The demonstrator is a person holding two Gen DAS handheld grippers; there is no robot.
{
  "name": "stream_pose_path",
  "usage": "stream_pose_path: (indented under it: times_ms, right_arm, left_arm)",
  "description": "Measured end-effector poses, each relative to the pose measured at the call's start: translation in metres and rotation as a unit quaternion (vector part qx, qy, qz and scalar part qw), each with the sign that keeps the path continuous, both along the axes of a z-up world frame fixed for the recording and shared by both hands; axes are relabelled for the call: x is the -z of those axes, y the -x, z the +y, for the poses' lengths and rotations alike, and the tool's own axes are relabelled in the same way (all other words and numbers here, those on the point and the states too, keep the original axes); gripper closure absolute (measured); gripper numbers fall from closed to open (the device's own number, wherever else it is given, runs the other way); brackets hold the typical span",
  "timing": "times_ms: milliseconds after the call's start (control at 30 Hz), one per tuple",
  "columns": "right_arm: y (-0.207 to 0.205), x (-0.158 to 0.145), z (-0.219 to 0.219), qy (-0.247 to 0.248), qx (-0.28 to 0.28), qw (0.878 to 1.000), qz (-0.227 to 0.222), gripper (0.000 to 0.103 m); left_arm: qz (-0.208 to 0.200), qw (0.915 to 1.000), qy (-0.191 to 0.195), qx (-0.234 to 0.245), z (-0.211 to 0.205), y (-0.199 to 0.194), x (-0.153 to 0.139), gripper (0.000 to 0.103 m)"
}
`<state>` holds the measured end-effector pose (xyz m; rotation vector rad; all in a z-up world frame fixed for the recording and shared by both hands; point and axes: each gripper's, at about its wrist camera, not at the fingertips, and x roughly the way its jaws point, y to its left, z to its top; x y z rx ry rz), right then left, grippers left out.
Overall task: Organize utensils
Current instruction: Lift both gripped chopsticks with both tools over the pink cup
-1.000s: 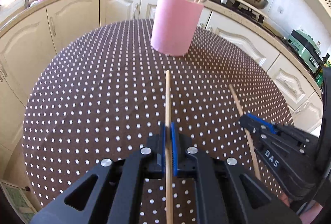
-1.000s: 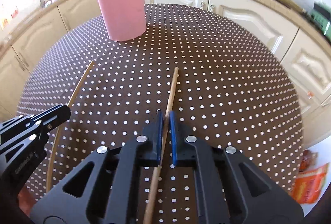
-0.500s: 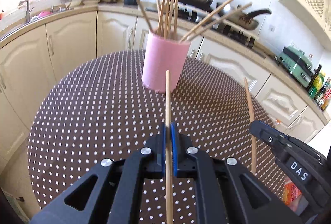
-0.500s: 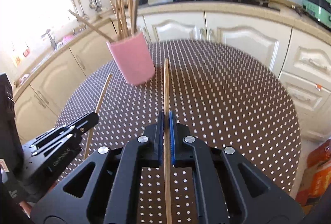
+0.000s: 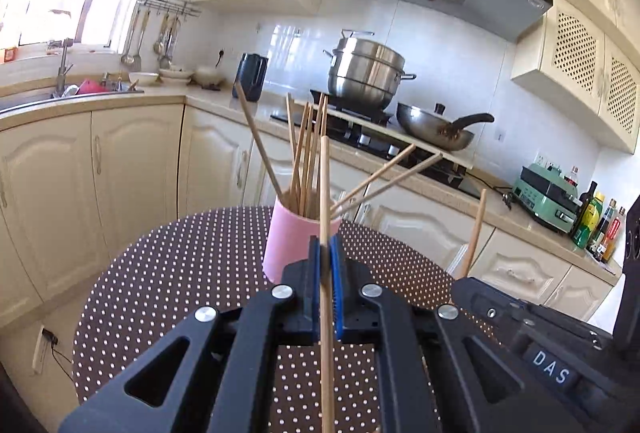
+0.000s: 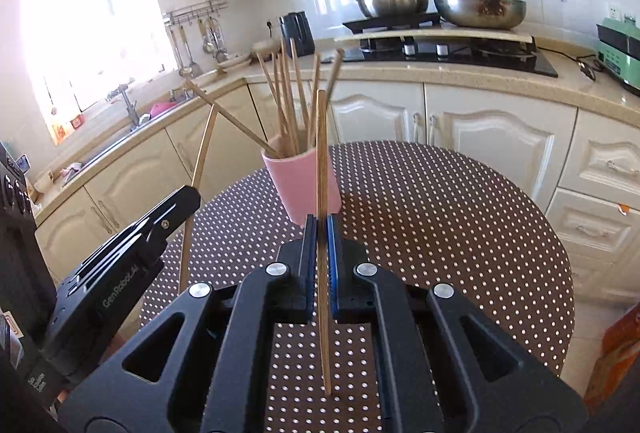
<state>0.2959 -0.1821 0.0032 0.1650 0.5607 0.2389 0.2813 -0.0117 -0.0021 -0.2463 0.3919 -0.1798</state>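
Note:
A pink cup (image 5: pixel 294 243) holding several wooden chopsticks stands on the brown polka-dot table (image 5: pixel 180 273); it also shows in the right wrist view (image 6: pixel 298 185). My left gripper (image 5: pixel 325 245) is shut on a wooden chopstick (image 5: pixel 324 185), held upright above the table, just short of the cup. My right gripper (image 6: pixel 319 223) is shut on another chopstick (image 6: pixel 321 153), also raised and pointing up in front of the cup. Each gripper shows in the other's view, the right one (image 5: pixel 520 321) at right and the left one (image 6: pixel 120 261) at left.
Kitchen counter and cream cabinets (image 5: pixel 120 169) curve behind the table. A stove with a steel pot (image 5: pixel 366 73) and a wok (image 5: pixel 436 129) is behind the cup. A sink (image 6: pixel 132 117) is at left, bottles (image 5: pixel 592 221) at right.
Both grippers have lifted their chopsticks off the table and tilted upward, so the sticks now point up toward the cup's rim. Both stay shut.

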Motion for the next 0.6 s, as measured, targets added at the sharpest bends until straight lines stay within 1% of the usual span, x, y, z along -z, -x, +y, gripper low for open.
stream_pose_path:
  times_ms: [200, 300, 433, 500, 567, 600]
  right_arm:
    - [-0.006, -0.016, 0.0, -0.007, 0.005, 1.0, -0.017, 0.097]
    - [-0.01, -0.027, 0.0, -0.014, 0.005, 0.999, -0.028, 0.097]
    - [-0.014, -0.052, 0.003, -0.016, 0.001, 0.998, -0.06, 0.097]
    - [-0.016, -0.065, 0.005, -0.024, 0.003, 0.997, -0.075, 0.097]
    - [-0.017, -0.082, 0.008, -0.026, 0.003, 0.995, -0.096, 0.097]
    - [-0.018, -0.092, 0.01, -0.024, 0.001, 0.994, -0.111, 0.097]
  left_arm:
    - [-0.028, 0.9996, 0.009, -0.007, 0.0, -0.003, -0.02, 0.097]
    - [-0.052, 0.9985, 0.011, -0.013, 0.003, -0.005, -0.031, 0.097]
    - [-0.086, 0.9959, 0.017, -0.023, 0.007, -0.009, -0.048, 0.097]
    - [-0.106, 0.9937, 0.017, -0.031, 0.009, -0.011, -0.058, 0.097]
    - [-0.134, 0.99, 0.021, -0.036, 0.012, -0.015, -0.07, 0.097]
    - [-0.141, 0.989, 0.024, -0.037, 0.013, -0.017, -0.075, 0.097]
